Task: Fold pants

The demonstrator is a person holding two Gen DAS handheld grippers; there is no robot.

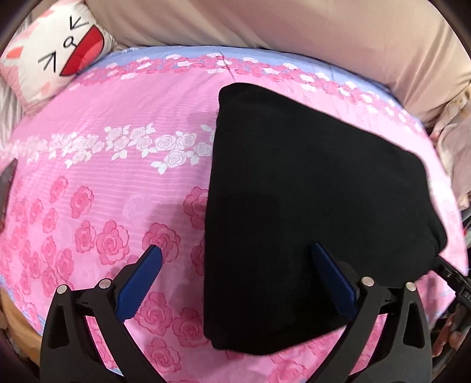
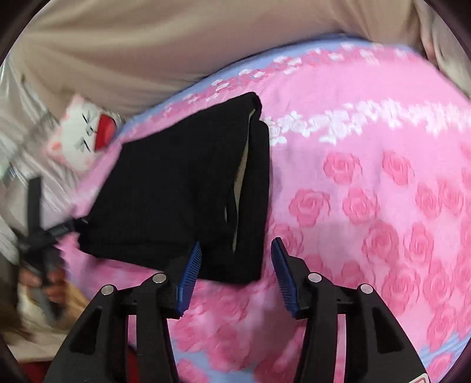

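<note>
Black pants (image 1: 309,212) are folded into a compact stack, lying flat on the bed on the pink rose-print sheet (image 1: 112,182). In the right wrist view the stack's layered open edges face 3 o'clock, with a pale lining showing between the layers.

Left hand-held gripper (image 1: 237,262): jaws spread wide, nothing clamped. Its 9 o'clock finger hangs over bare sheet, its 3 o'clock finger over the near part of the pants. Contact with the fabric can't be judged from here.

Right hand-held gripper (image 2: 237,259): jaws apart, not clamping anything. The near corner of the pants sits between the blue pads (image 2: 190,277) in that view, but the pads aren't pressing on it. That picture is motion-blurred.

Cat-face cushion (image 1: 56,50) at 10 o'clock of the pants in the left wrist view, well apart from them, at the bed's far edge. Beige bedding (image 1: 294,26) bunched along 12 o'clock. In the right wrist view a person's hand (image 2: 50,282) shows at 8 o'clock, wrapped around the other gripper's handle, just beside the pants' edge.
</note>
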